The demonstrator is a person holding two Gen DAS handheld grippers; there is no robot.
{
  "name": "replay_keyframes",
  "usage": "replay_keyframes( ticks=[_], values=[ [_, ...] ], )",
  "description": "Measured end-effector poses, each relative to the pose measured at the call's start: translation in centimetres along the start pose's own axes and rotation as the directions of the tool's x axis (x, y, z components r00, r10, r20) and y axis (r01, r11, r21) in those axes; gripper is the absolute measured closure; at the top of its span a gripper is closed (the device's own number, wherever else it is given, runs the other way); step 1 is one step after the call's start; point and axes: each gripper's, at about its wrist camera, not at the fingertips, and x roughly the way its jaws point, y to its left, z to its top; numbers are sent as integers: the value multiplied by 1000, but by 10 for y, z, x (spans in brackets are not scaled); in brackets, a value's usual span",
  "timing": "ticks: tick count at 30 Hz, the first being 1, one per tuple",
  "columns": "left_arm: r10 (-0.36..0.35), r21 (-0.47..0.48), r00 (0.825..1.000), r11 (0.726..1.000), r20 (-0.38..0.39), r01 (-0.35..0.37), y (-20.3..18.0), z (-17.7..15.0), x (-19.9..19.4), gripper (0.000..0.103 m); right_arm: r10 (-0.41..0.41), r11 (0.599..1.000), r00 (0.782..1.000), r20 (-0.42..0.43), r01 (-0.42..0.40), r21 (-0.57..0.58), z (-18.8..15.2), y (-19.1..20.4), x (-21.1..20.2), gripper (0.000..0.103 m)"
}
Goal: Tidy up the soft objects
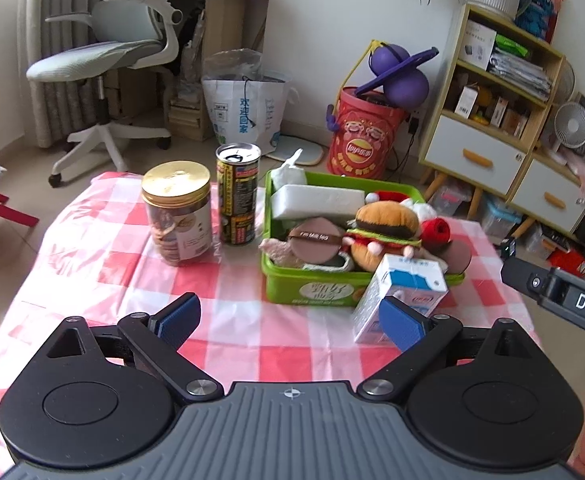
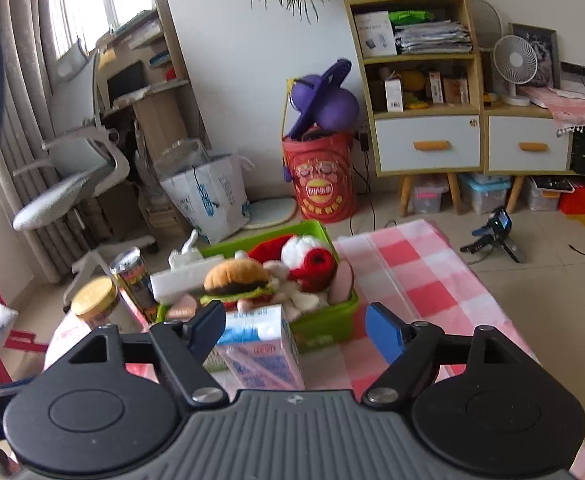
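Observation:
A green bin (image 1: 308, 292) on the checked cloth holds soft things: a burger plush (image 1: 384, 224), a white foam block (image 1: 316, 200), a brown puff (image 1: 312, 238) and red yarn (image 1: 436, 232). My left gripper (image 1: 291, 320) stands wide open in front of the bin with nothing between its fingers. A blue and white milk carton (image 1: 408, 280) stands just behind its right finger. In the right wrist view my right gripper (image 2: 297, 330) is open. The carton (image 2: 264, 352) stands between its jaws near the left pad, apart from the right one. Beyond are the bin (image 2: 324, 320) and the burger (image 2: 236, 276).
A gold-lidded cookie jar (image 1: 176, 212) and a tall can (image 1: 238, 196) stand left of the bin. The table's far edge lies just behind them. On the floor beyond are an office chair (image 1: 104, 56), a red bucket (image 1: 364, 136) and a shelf unit (image 1: 492, 100).

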Motion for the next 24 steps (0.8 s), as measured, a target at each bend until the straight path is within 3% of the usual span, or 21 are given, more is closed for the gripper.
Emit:
replay_keyframes(
  ticks=[8,16,24],
  values=[
    [53,37,998,998,-43,-51,0,-7,6,10,-82,993,995,-52,77,-90,-12,9,1,52],
    [65,42,993,997,-100,-61,-2,-12,25,10,-124,978,987,-104,103,-182,-23,13,17,51],
    [72,70,992,995,-103,-65,-12,-16,36,10,-138,971,981,-138,107,-213,-29,18,30,51]
  ],
)
